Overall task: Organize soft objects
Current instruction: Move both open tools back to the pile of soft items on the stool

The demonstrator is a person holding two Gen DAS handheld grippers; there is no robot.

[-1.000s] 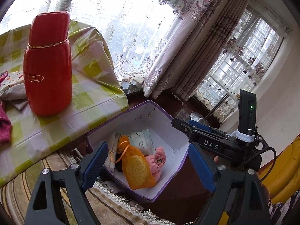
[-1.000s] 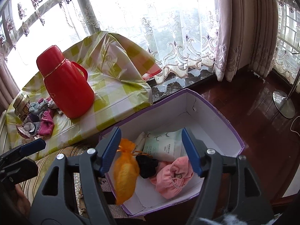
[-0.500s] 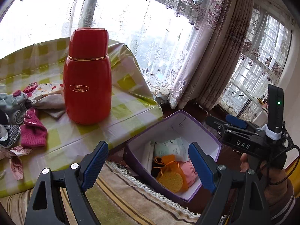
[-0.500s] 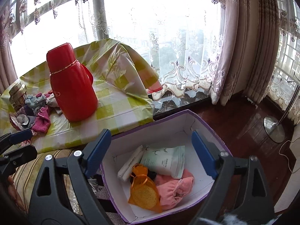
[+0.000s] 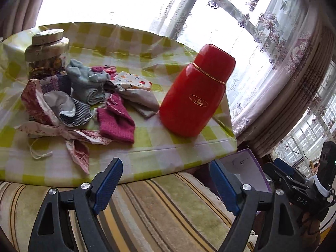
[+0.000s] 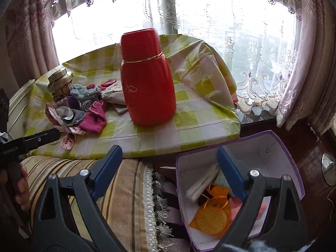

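In the left wrist view, the left gripper (image 5: 166, 183) is standing wide with nothing between its blue pads (image 5: 108, 185), though its jaws have just been closing a little. It is pointing down and forward over the striped cushion (image 5: 159, 214), aiming toward the checked table (image 5: 147, 157). The soft pile (image 5: 84, 98) is lying on the table's left part: a pink knit piece (image 5: 116, 124), a grey plush toy (image 5: 88, 82), a floral bow (image 5: 69, 134) and folded cloths. A jar (image 5: 47, 53) is standing just behind the pile and the red flask (image 5: 196, 92) is standing to its right. The risk, as I judge it, is that a wide reach into the tangle is going to drag several pieces at once, or catch the bow's loose string, or nudge the jar or flask off balance.

In the right wrist view, the right gripper (image 6: 170, 172) is also gaping empty, its jaws having just been opening. It is hanging tilted down above the cushion's fringe, beside the purple box (image 6: 294, 168) on the floor. The box is already holding an orange mesh bag (image 6: 212, 216), a pink item (image 6: 237, 208) and white packets (image 6: 201, 185). The left gripper's body, in a hand (image 6: 20, 191), is showing at the left edge, pointing at the pile.
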